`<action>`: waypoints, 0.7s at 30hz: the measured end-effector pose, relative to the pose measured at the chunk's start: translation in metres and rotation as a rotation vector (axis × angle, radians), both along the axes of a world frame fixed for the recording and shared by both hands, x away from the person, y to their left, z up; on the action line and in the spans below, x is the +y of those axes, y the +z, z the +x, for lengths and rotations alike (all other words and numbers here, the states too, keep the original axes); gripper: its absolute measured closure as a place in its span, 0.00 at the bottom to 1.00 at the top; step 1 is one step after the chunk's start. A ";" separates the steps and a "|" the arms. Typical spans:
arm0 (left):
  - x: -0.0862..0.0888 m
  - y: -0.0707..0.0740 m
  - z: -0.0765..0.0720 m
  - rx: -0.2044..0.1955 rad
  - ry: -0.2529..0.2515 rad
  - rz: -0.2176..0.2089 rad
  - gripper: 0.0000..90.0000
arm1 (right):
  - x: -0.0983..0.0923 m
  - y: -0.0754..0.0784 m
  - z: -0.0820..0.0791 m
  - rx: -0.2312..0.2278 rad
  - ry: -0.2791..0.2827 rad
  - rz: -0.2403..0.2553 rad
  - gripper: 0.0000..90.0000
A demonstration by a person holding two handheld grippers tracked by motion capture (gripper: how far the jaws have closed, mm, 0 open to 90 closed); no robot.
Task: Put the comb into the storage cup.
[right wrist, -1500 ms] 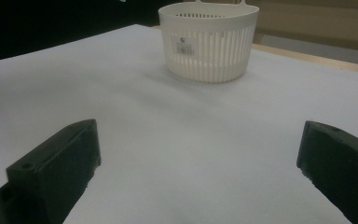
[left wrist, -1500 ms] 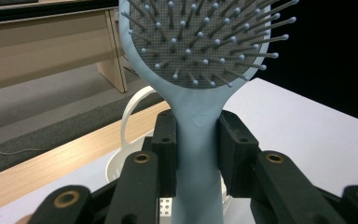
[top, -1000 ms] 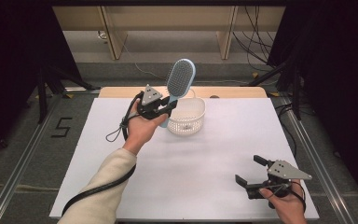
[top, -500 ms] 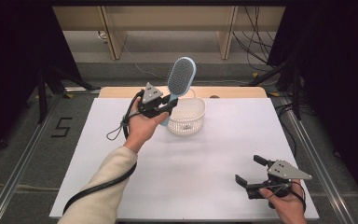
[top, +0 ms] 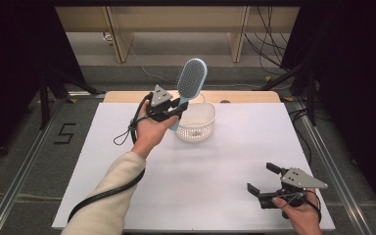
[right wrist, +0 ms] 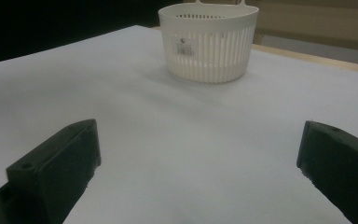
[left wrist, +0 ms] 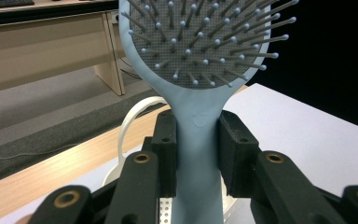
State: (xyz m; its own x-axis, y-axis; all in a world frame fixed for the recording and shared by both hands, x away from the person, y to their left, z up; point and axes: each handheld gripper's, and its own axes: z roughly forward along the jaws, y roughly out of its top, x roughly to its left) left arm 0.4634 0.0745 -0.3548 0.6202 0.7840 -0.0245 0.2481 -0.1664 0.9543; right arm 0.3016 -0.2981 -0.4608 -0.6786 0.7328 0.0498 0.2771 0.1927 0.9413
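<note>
The left tongs (top: 175, 108) are clamped on the neck of a pale blue plastic paddle hairbrush (top: 191, 81), both black pads pressed against the handle just below the bristle head, as the left gripper view confirms (left wrist: 198, 135). The brush stands nearly upright, head uppermost, with its handle end beside the near rim of a small white slotted plastic basket (top: 196, 126) at the far side of the white surface (top: 200, 171). Compared with the frames one second earlier, nothing has shifted: brush, basket and both hands hold the same positions. This suggests a pause before lowering the brush into the basket. The right tongs (top: 264, 178) stand wide and empty, well apart near the front right corner.
</note>
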 end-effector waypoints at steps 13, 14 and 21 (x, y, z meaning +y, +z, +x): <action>-0.003 0.001 0.003 0.001 -0.003 -0.003 0.78 | 0.000 0.000 0.000 -0.002 0.002 0.000 0.00; -0.003 0.001 0.003 0.002 -0.002 -0.003 0.78 | 0.000 0.000 0.000 -0.001 0.001 0.000 0.00; -0.004 0.003 0.005 0.000 -0.003 -0.005 0.78 | -0.001 0.000 0.000 0.002 0.000 -0.002 0.00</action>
State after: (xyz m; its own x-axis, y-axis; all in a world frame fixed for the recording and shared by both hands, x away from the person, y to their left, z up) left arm 0.4682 0.0701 -0.3521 0.6230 0.7817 -0.0284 0.2472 -0.1624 0.9553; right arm 0.3016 -0.2987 -0.4606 -0.6786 0.7328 0.0499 0.2794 0.1948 0.9402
